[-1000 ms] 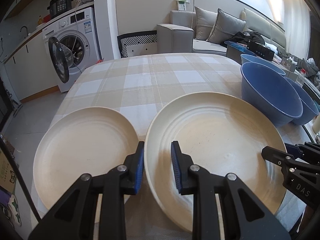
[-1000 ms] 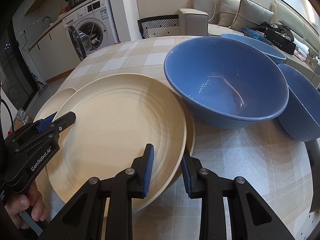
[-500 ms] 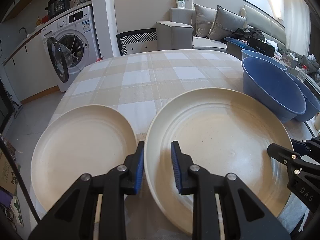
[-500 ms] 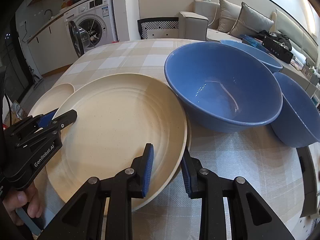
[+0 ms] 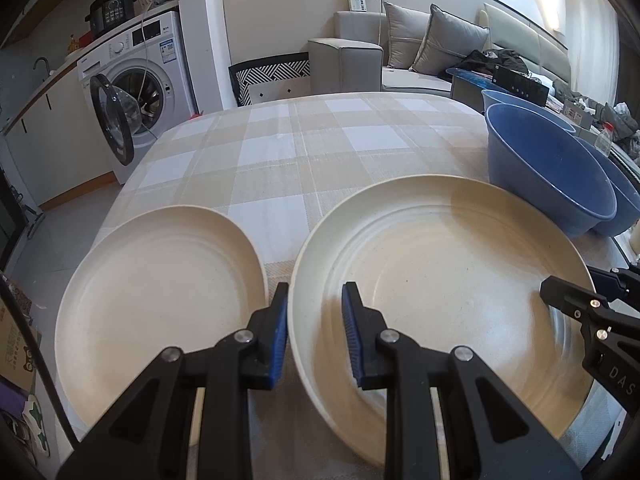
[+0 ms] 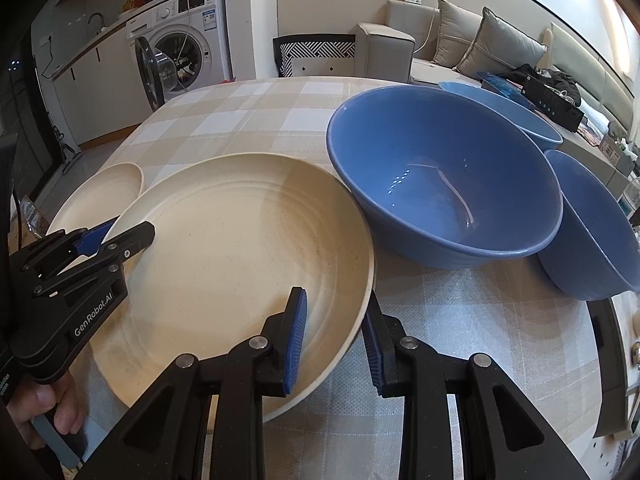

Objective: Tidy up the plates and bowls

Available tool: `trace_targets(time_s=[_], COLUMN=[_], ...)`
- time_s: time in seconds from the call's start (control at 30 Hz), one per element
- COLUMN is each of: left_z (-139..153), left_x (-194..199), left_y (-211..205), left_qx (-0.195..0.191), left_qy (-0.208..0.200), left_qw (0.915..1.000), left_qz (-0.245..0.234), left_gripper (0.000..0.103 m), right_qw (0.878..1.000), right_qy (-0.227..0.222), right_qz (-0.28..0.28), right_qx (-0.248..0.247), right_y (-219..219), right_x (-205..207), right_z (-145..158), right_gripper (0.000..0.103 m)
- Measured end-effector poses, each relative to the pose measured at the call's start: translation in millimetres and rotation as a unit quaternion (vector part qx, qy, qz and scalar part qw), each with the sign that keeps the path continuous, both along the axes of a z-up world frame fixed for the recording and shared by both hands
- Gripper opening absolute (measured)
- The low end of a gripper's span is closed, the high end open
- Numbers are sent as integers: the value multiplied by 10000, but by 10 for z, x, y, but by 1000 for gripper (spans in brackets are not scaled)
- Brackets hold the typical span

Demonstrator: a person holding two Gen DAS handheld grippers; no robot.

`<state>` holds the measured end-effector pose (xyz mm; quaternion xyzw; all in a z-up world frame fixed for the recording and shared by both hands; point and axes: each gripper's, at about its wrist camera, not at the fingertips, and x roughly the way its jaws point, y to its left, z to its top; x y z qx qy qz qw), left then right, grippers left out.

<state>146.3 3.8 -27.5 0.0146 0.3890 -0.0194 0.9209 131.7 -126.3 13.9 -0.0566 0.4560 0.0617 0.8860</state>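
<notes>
A large cream plate (image 5: 440, 276) (image 6: 240, 264) is held between both grippers, its far edge near the table. My left gripper (image 5: 314, 334) is shut on its left rim. My right gripper (image 6: 334, 338) is shut on its right rim. The left gripper also shows in the right wrist view (image 6: 116, 236). A second cream plate (image 5: 160, 300) (image 6: 104, 192) lies on the table to the left. Three blue bowls stand at the right: a big one (image 6: 444, 176) (image 5: 548, 172), one behind it (image 6: 516, 114), one at the far right (image 6: 596, 224).
The table (image 5: 304, 160) has a beige checked cloth, and its front edge is close below the grippers. A washing machine (image 5: 136, 92) with its door open stands beyond the table's left side. A sofa (image 5: 400, 52) stands behind the table.
The held plate has dropped a little and sits lower against the big blue bowl. Both grippers keep their hold on the rim.
</notes>
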Motion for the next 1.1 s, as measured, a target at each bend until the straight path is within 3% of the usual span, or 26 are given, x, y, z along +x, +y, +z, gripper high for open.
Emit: trace_targets(time_s=[0.27,0.67,0.97,1.1], left_z=[-47,-9,43,94], left_x=[4,-64,-136,-186], left_y=[-13,10,50,55], left_qx=[-53,-131,-341,-359], left_qy=[78,67,79,15], left_qw=[9999,9999,9993,9993], left_qz=[-57,-57,-109,-97], left_gripper=[23,35,52,54], right_qw=[9998,9997,9998,9993], right_qy=[-62,-28,-47,-130], right_qz=[-46,15,203,290], right_qx=[-163,-224,21,182], right_y=[11,30,71,79], right_x=[7,27,-4,-51], right_z=[-39,-114,-72,-19], right_gripper=[29,31,55,77])
